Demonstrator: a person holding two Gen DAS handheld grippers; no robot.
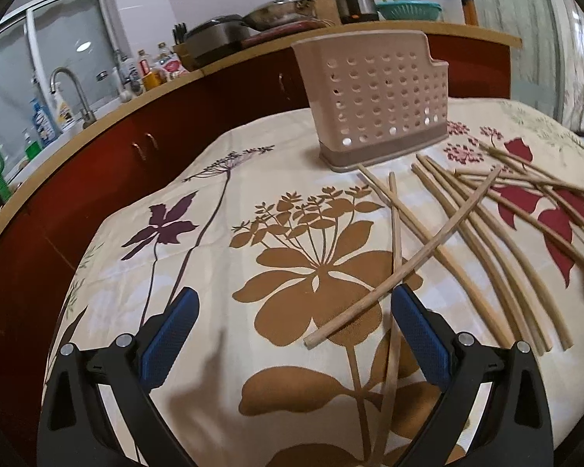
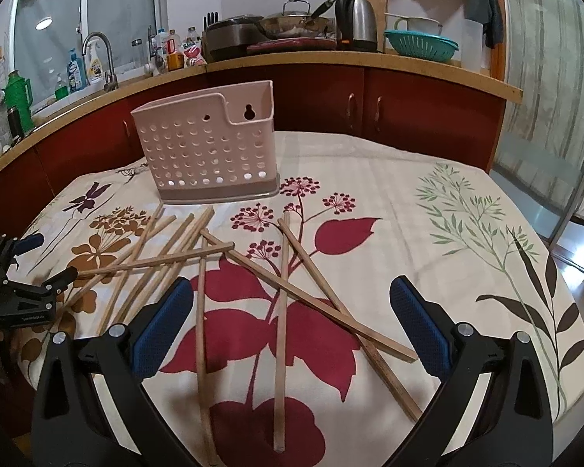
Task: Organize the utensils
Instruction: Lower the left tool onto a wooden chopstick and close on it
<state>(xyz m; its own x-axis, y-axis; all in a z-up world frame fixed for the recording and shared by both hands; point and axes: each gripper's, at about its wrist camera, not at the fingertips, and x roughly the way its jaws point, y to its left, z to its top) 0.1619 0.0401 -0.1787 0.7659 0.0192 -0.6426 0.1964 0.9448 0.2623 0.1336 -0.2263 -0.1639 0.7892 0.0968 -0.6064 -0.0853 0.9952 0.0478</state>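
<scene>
Several wooden chopsticks [image 2: 280, 311] lie scattered and crossed on the flowered tablecloth [image 2: 408, 202]; in the left wrist view the chopsticks [image 1: 405, 260] spread to the right. A pink perforated utensil holder [image 2: 210, 151] stands upright behind them, empty as far as I can see; the holder [image 1: 377, 101] is at the far centre in the left view. My left gripper [image 1: 292, 307] is open above the cloth, one chopstick's end lying between its fingers. My right gripper [image 2: 292, 299] is open over the crossed chopsticks. The left gripper [image 2: 39, 264] also shows at the right view's left edge.
Behind the table runs a red-cabinet kitchen counter [image 2: 370, 58] with a faucet [image 2: 101, 54], bottles, a wok, a kettle [image 2: 354, 19] and a teal colander [image 2: 420, 46]. The cloth's right part [image 2: 467, 233] holds no objects. A glass door stands at the far right.
</scene>
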